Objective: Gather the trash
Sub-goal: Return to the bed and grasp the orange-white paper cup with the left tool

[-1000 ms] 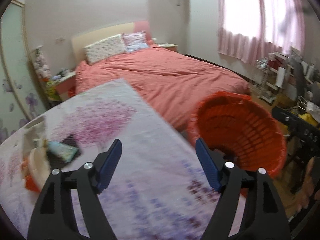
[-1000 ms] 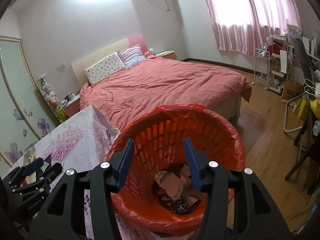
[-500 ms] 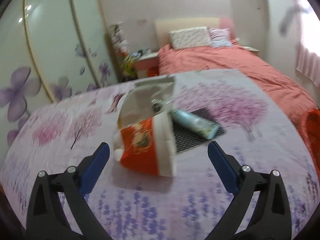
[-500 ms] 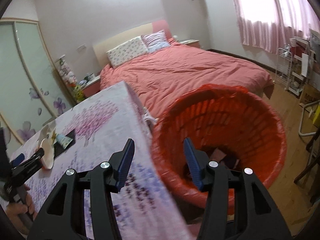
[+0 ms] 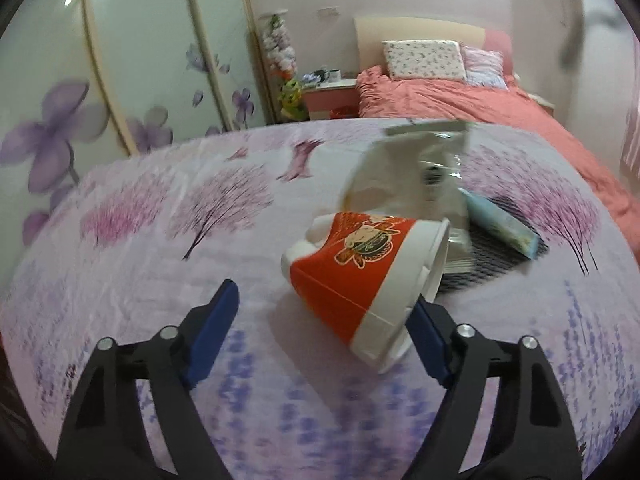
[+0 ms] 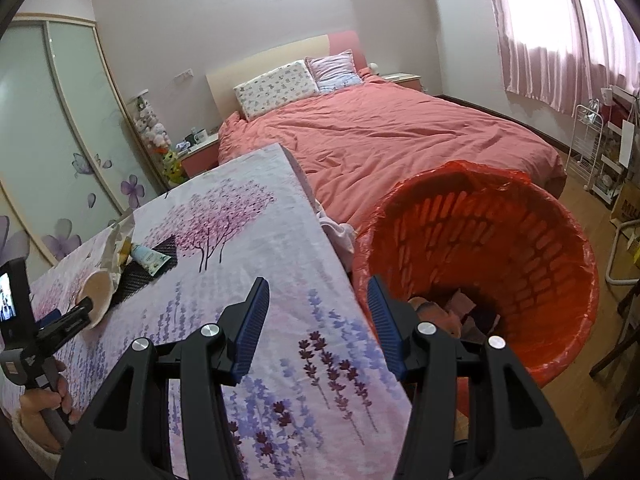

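Scraps lie in the red bin (image 6: pixel 480 264). My right tongs (image 6: pixel 318 322) gape empty; left tongs (image 5: pixel 324 332) spread wide around the tipped noodle cup (image 5: pixel 360 276).

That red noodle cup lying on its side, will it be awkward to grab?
The cup probably weighs little. Lying on its side and tapered, it may roll in a curve if nudged. Its peeled lid looks floppy, and thin walls could dent under squeezing.

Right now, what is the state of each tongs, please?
Left tongs: open, holding nothing; the tipped noodle cup lies between the fingers, not gripped.
Right tongs: open, empty, over the table edge beside the red bin.
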{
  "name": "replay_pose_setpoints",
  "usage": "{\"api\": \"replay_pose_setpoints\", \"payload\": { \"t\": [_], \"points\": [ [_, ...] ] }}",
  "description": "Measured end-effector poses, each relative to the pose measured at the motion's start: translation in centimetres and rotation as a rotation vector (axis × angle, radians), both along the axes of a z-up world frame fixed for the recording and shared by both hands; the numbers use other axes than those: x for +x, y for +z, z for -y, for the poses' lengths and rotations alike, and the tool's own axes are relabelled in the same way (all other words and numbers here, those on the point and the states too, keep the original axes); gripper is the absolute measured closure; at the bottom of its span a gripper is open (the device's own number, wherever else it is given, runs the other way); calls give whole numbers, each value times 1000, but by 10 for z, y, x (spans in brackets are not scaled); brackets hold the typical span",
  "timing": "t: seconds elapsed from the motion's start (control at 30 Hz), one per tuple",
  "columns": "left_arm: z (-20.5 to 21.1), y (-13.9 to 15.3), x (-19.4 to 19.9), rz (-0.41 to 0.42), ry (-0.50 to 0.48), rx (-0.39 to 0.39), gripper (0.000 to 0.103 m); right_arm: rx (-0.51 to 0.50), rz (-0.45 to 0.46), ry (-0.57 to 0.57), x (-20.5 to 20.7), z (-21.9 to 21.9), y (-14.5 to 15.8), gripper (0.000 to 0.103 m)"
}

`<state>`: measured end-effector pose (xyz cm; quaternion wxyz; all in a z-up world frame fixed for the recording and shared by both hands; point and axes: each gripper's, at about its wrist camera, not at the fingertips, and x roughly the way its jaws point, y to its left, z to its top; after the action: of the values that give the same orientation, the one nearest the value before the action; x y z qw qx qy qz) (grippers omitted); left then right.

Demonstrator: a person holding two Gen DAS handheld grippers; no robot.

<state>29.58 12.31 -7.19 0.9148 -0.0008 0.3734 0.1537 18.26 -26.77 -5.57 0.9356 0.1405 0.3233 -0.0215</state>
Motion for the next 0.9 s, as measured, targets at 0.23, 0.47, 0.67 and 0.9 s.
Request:
{"api": "replay_pose_setpoints", "payload": {
  "t": [0.23,0.47,0.67,0.9],
  "points": [
    [-33,-4,6,-14,-20,-94,61,-13,-18,39,7,-23,-3,51],
    [-57,-6,7,-28,-8,-67,89,-40,-38,76,11,-43,-5,51],
    [-92,-6,5,-18,40,-95,96,-38,-48,142,25,-74,-6,51],
    [-111,-5,2,-16,53,-101,97,6,-55,262,62,-132,-2,51]
  ]
}}
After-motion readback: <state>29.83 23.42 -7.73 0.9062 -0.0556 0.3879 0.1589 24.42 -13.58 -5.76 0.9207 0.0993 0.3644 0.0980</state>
